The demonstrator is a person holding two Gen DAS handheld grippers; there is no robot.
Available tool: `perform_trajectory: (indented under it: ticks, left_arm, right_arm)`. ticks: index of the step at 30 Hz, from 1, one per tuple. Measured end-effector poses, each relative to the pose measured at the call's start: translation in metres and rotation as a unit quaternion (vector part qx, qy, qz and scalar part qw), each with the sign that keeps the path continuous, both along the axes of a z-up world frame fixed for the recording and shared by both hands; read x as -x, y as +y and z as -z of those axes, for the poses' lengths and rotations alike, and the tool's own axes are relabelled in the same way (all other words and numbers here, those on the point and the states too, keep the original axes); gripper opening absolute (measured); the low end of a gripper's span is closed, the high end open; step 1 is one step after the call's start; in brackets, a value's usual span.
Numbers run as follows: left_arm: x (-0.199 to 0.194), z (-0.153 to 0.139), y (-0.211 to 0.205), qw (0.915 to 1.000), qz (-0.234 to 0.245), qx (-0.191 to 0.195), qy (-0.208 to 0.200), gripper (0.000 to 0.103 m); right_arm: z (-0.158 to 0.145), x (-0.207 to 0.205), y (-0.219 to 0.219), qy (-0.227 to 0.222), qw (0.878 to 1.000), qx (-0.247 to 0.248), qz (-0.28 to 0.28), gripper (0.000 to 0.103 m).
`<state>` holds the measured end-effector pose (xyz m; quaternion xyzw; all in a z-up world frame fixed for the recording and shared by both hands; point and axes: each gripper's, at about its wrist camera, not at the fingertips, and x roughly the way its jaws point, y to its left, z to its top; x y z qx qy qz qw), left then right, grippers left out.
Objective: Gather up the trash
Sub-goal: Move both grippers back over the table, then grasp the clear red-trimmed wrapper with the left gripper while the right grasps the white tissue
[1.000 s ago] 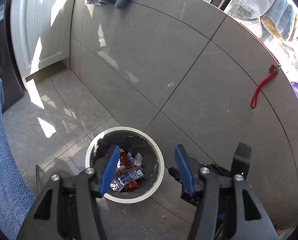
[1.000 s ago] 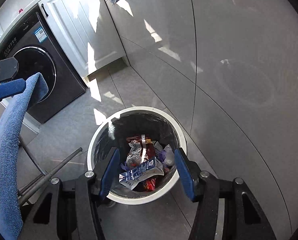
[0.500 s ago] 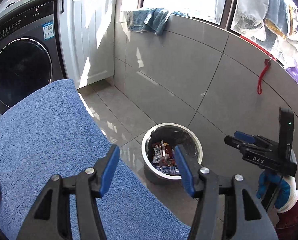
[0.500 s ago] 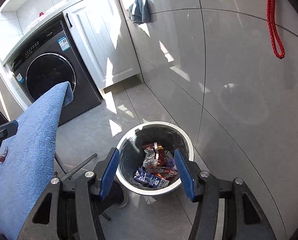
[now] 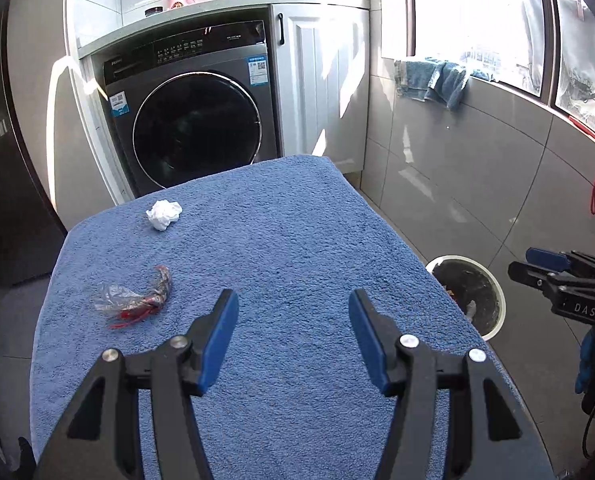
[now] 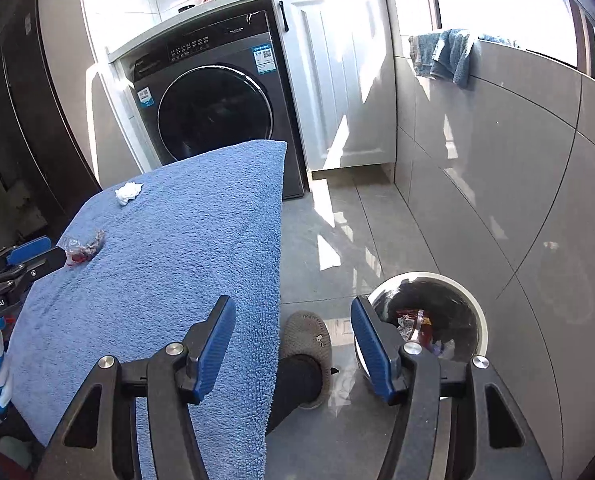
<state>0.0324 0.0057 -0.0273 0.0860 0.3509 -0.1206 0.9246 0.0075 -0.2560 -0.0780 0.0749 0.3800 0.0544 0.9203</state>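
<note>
- Left gripper (image 5: 293, 336): jaws apart, empty.
- Right gripper (image 6: 293, 342): jaws just widened, empty.
- Clear wrapper (image 5: 131, 302) ahead-left of left gripper; crumpled tissue (image 5: 163, 214) beyond.
- Risk: pads snagging blue towel (image 5: 297, 240) with flimsy wrapper.
- Bin (image 6: 473, 300) right of right gripper.

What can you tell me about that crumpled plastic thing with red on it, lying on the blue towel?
The crumpled wrapper is thin clear plastic with red printing, twisted into a dark curl at one end. It lies flat and loose on the blue towel, near its left edge, nearer the camera than the white paper wad. Only the towel touches it; neither gripper holds it.
</note>
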Motion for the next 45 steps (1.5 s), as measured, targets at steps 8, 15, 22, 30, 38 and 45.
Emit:
perform_trajectory:
  ticks: [8,15,22,30,38,45]
  left_arm:
    - [0.01,-0.008,0.056,0.9982,-0.051,0.026,-0.016,0.057]
    - [0.011,-0.003,0.087,0.9964,-0.071,0.045,-0.013,0.058]
    - [0.008,0.005,0.11,0.9945,-0.084,0.062,0.0,0.059]
    - [-0.001,0.019,0.123,0.9934,-0.089,0.069,0.021,0.06]
    - [-0.02,0.038,0.157,0.9865,-0.11,0.111,0.052,0.061]
    - [-0.065,0.046,0.193,0.9798,-0.117,0.149,0.064,0.061]
  right_arm:
    - [-0.02,-0.01,0.051,-0.013,0.999,0.021,-0.04,0.059]
    - [-0.024,-0.018,0.082,-0.008,0.998,0.036,-0.056,0.059]
    - [-0.023,-0.025,0.104,-0.002,0.997,0.047,-0.068,0.059]
    - [-0.016,-0.041,0.123,0.01,0.995,0.056,-0.08,0.059]
    - [-0.002,-0.06,0.13,0.027,0.994,0.058,-0.094,0.059]
    - [0.01,-0.093,0.143,0.034,0.991,0.055,-0.121,0.059]
